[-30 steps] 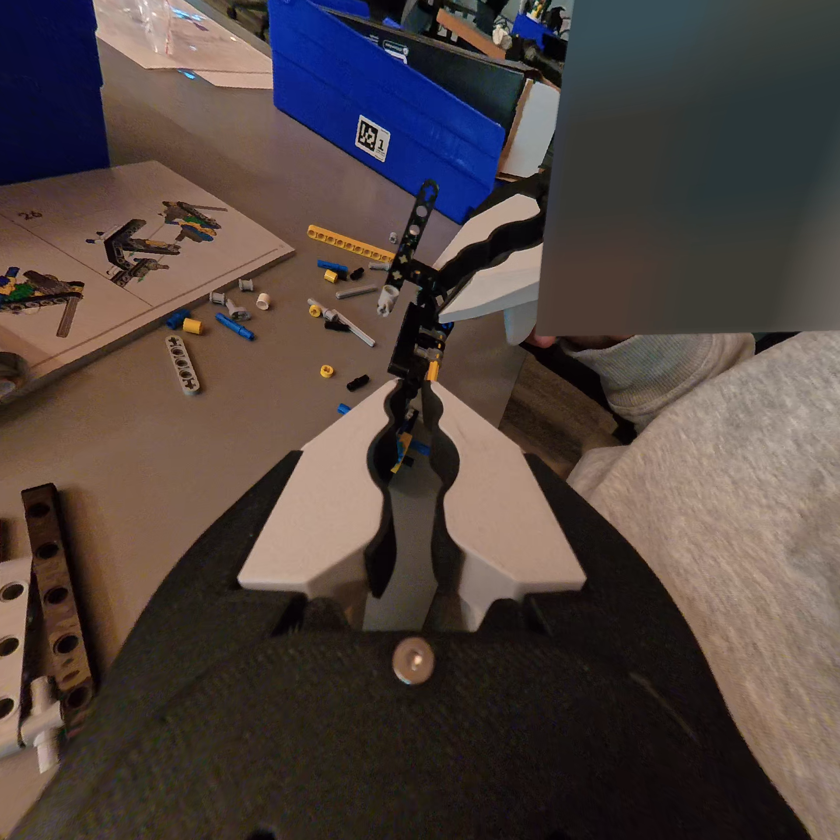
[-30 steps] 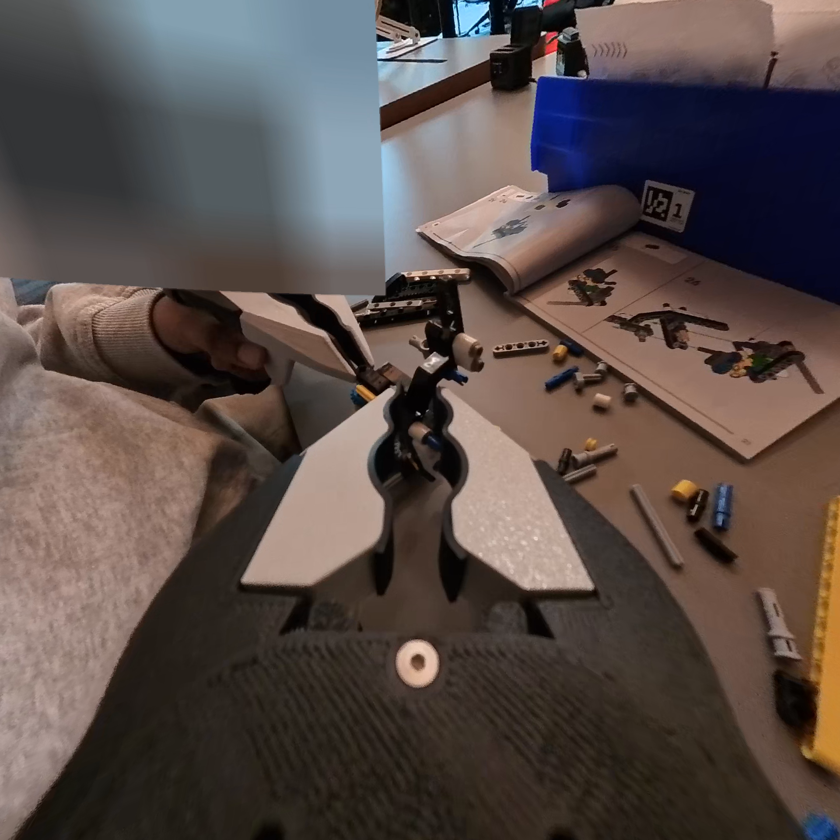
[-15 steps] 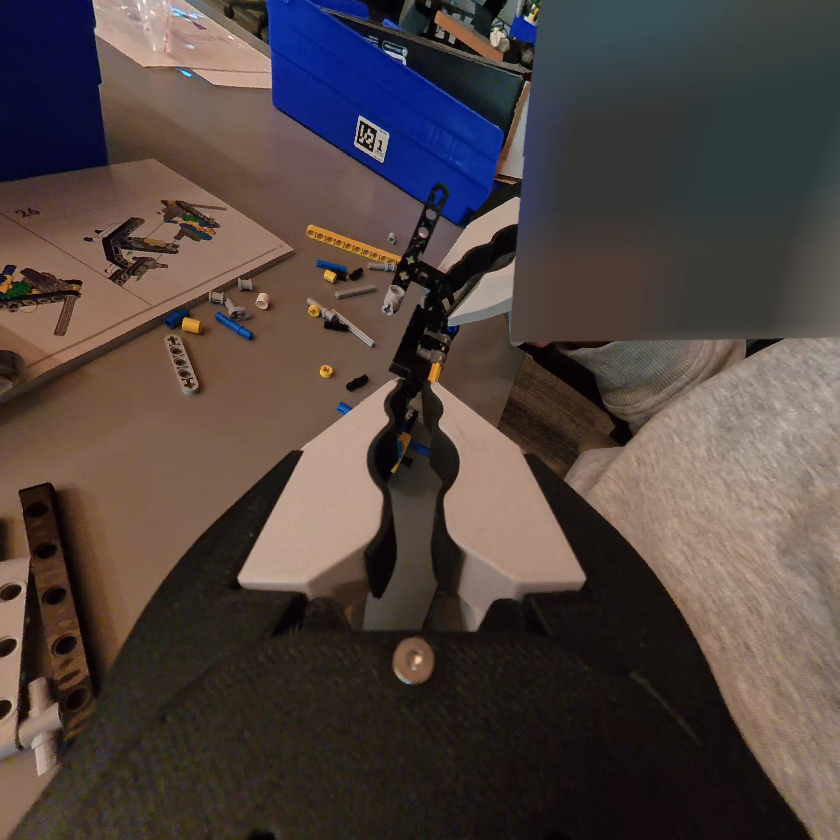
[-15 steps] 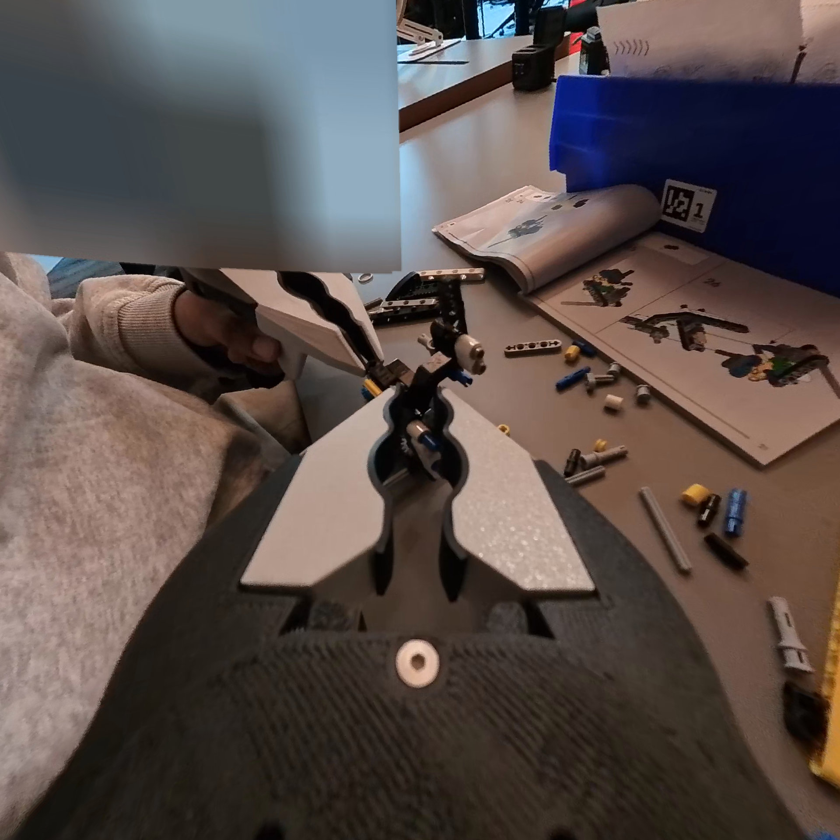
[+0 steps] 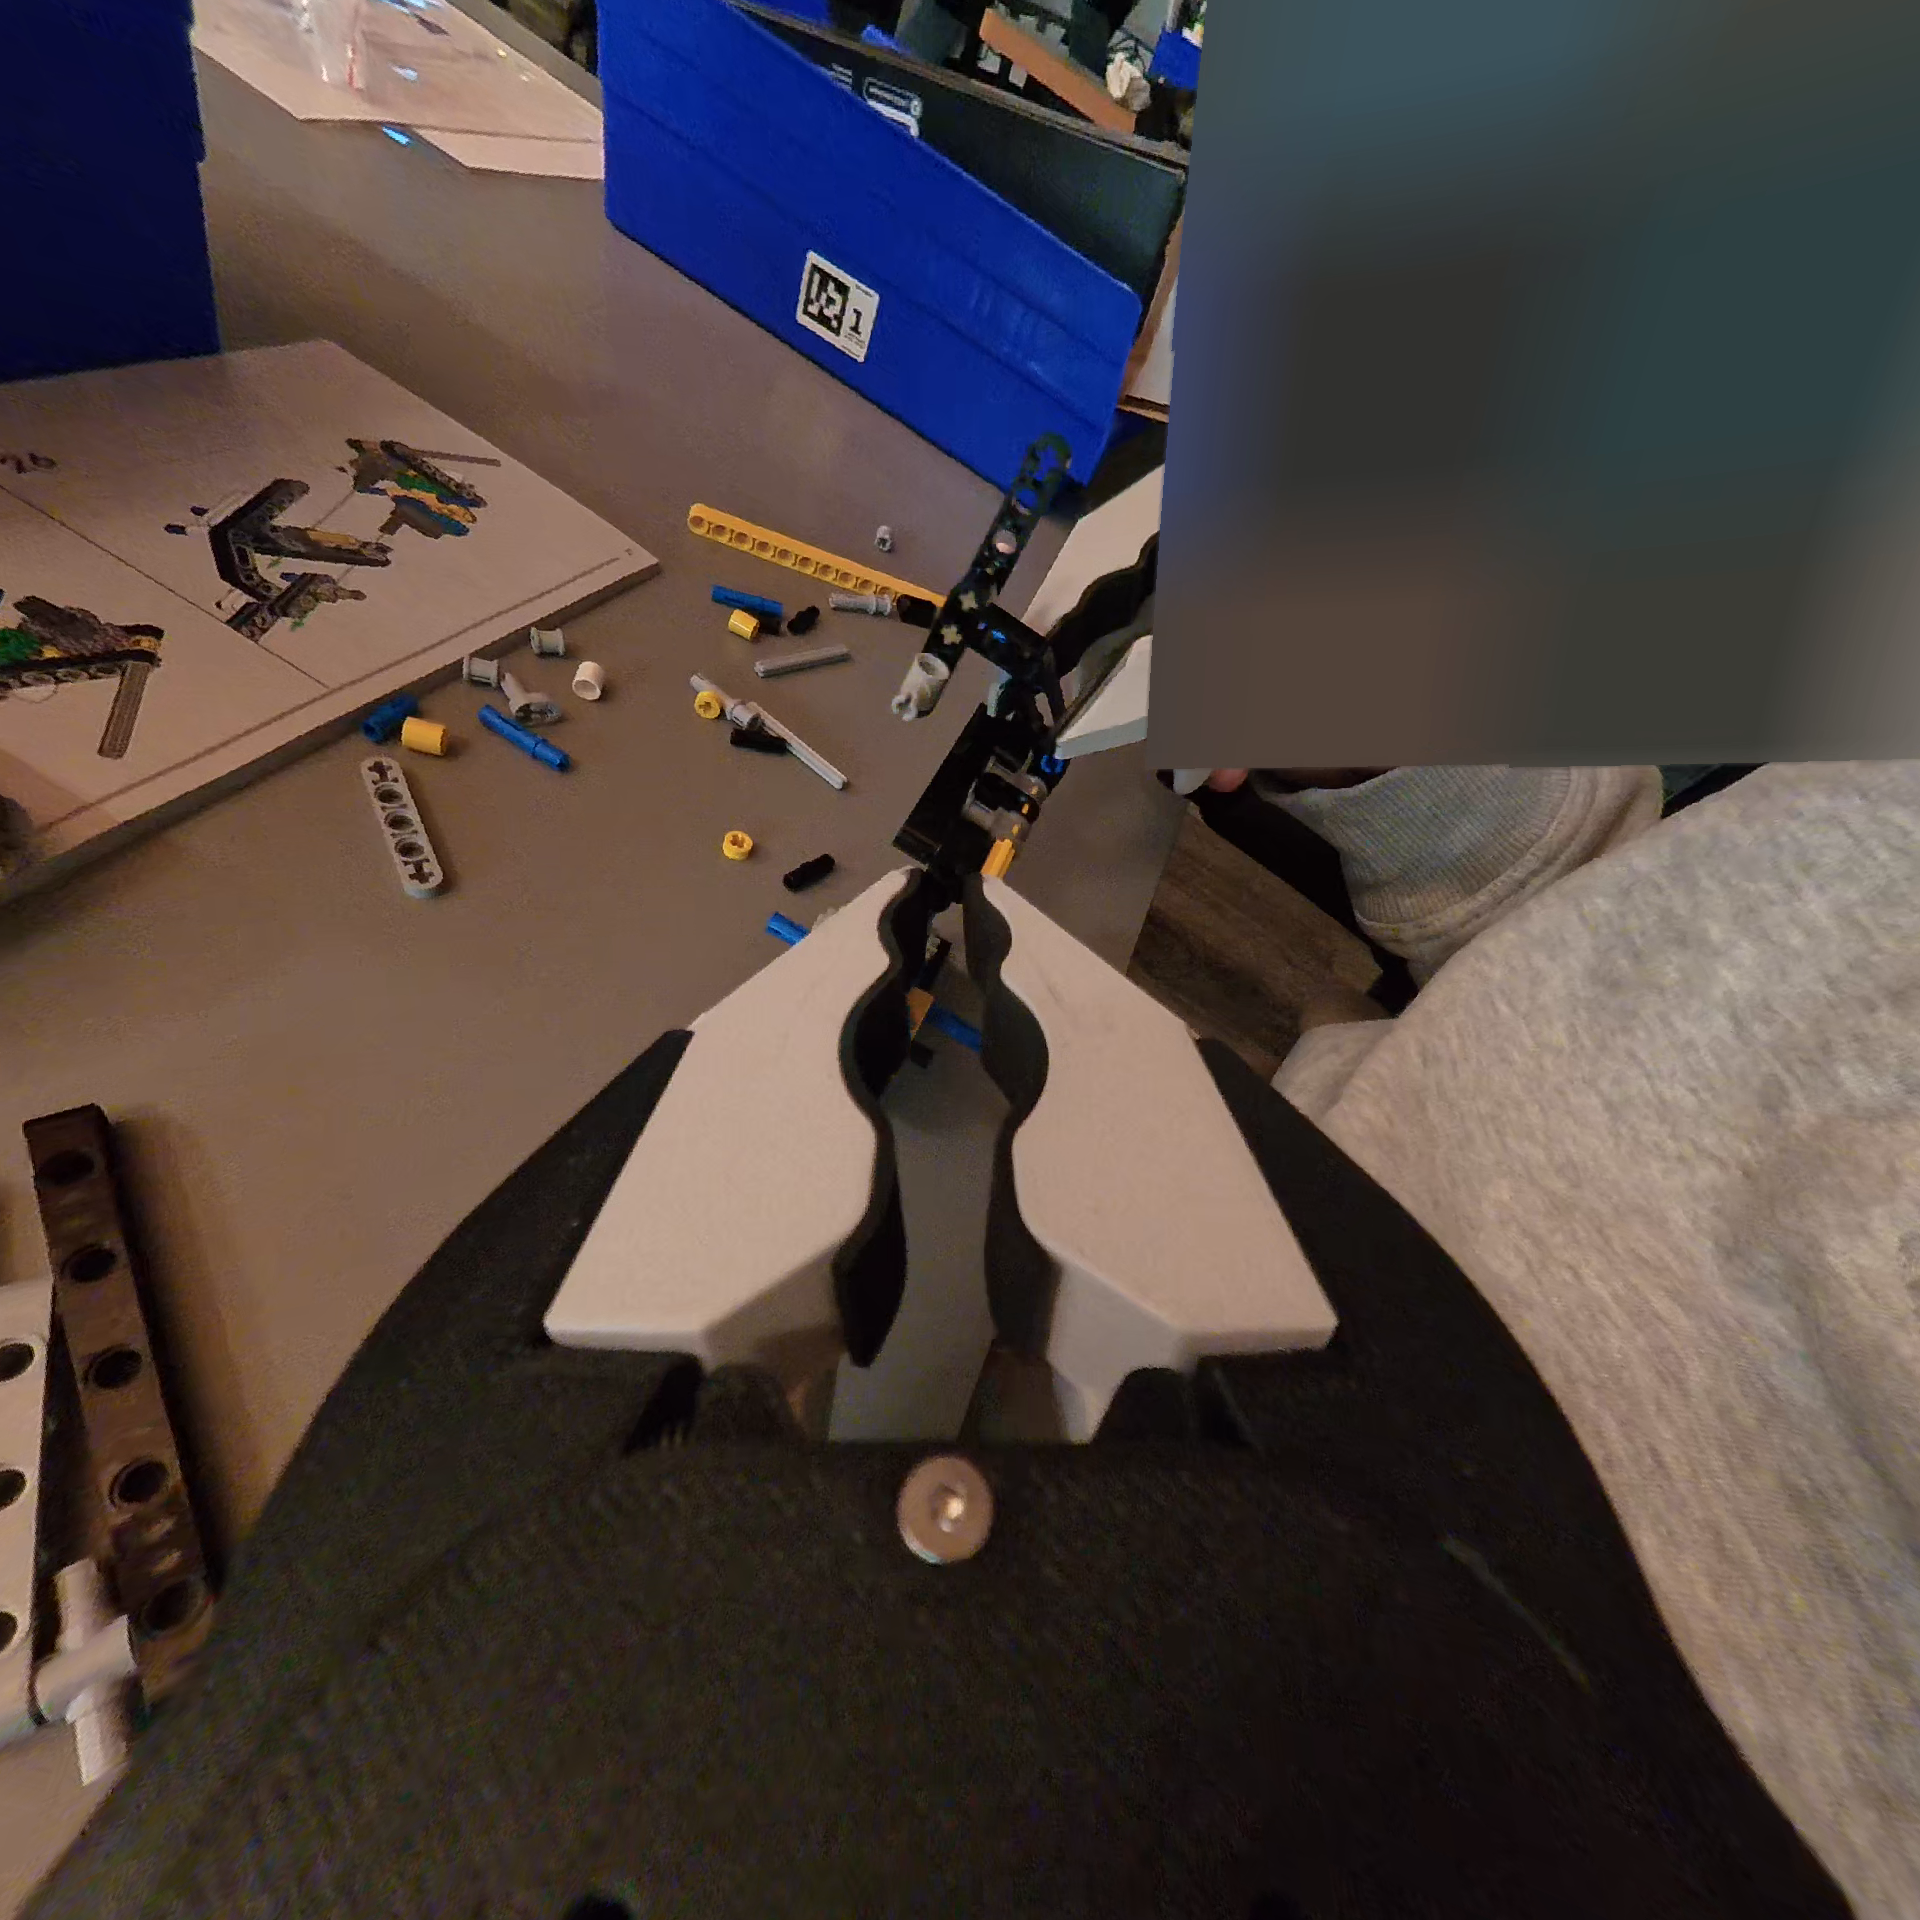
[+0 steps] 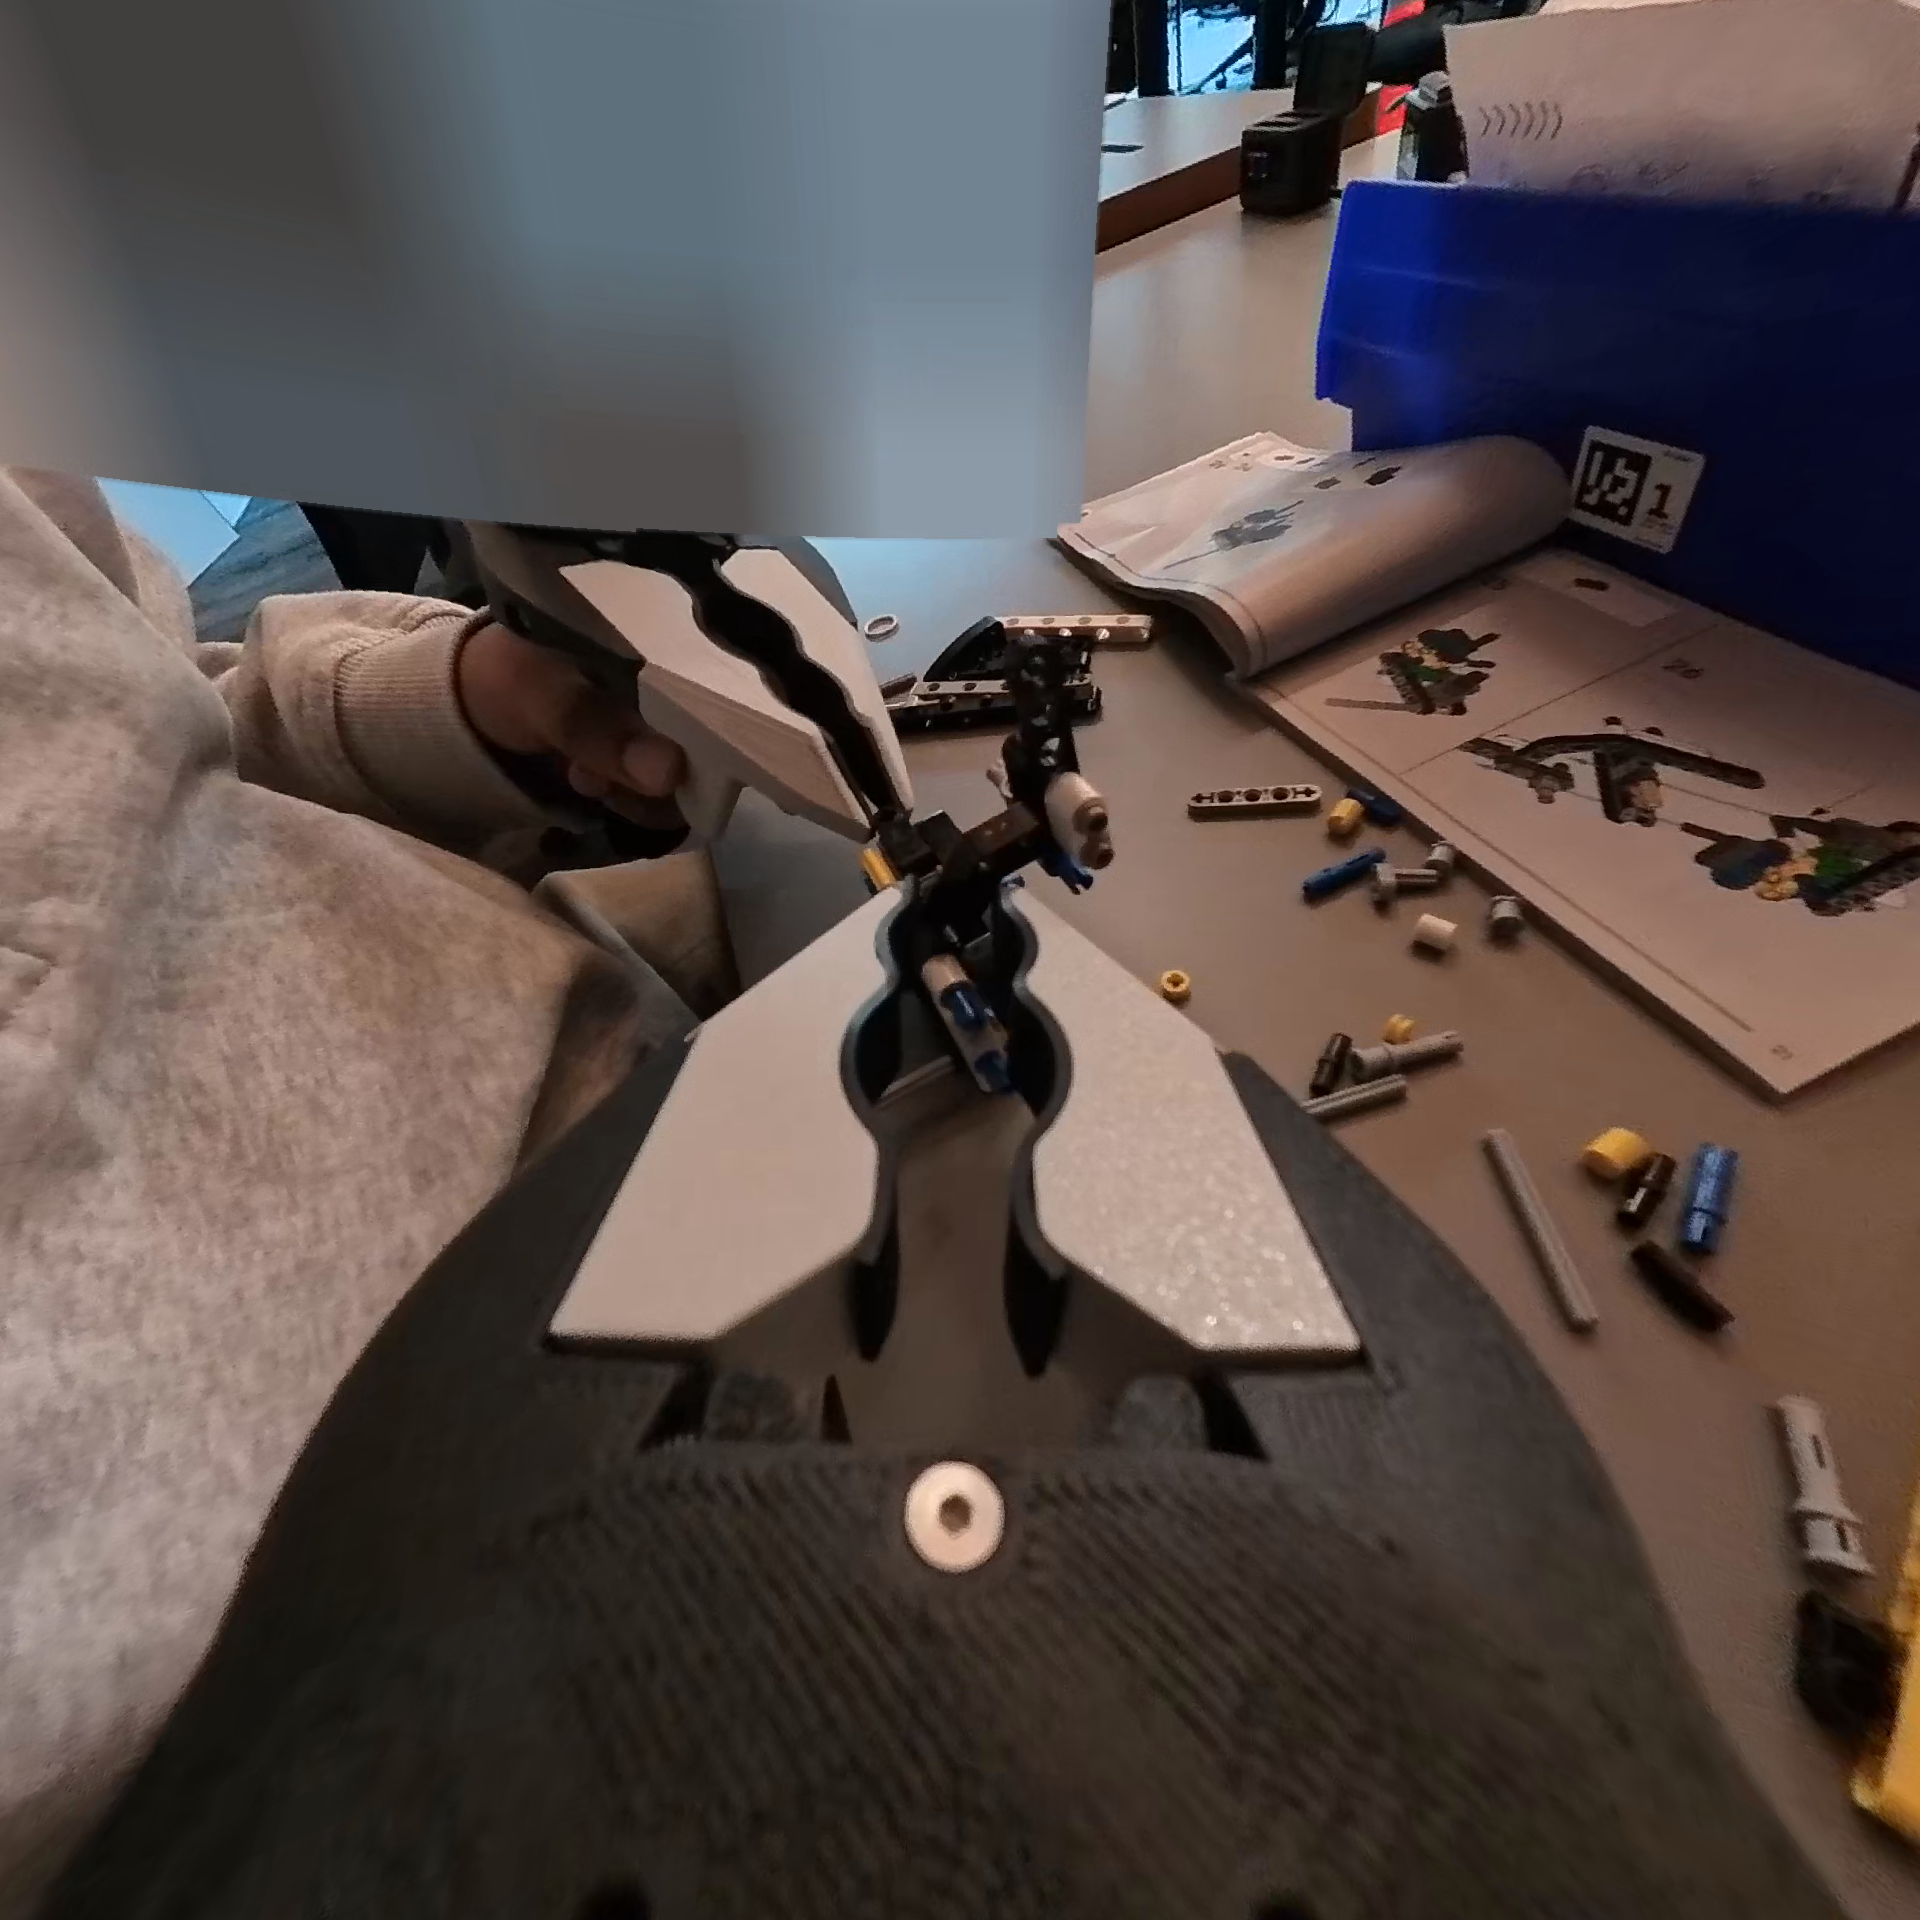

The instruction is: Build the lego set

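A small black lego assembly (image 5: 977,769) with blue, yellow and grey pins is held in the air between both grippers, off the table's near edge. My left gripper (image 5: 940,883) is shut on its lower end. My right gripper (image 6: 951,909) is shut on its other end; the assembly (image 6: 1023,821) shows there with a black liftarm pointing up and a white connector. The right gripper's fingers (image 5: 1101,623) show behind the assembly in the left wrist view. The left gripper's fingers (image 6: 748,686) show in the right wrist view, pinching a black and yellow part.
Loose pins, axles and beams (image 5: 769,665) lie scattered on the grey table (image 5: 436,997). An open instruction booklet (image 5: 260,582) lies at the left, also seen in the right wrist view (image 6: 1621,790). Blue bins (image 5: 862,239) stand at the back. A black beam (image 5: 104,1351) lies near left. A grey sleeve (image 5: 1610,1195).
The two grippers have turned the assembly a little while holding it; the right gripper's view has swung left and its fingers sit closer to the left gripper. Both stay shut on it.
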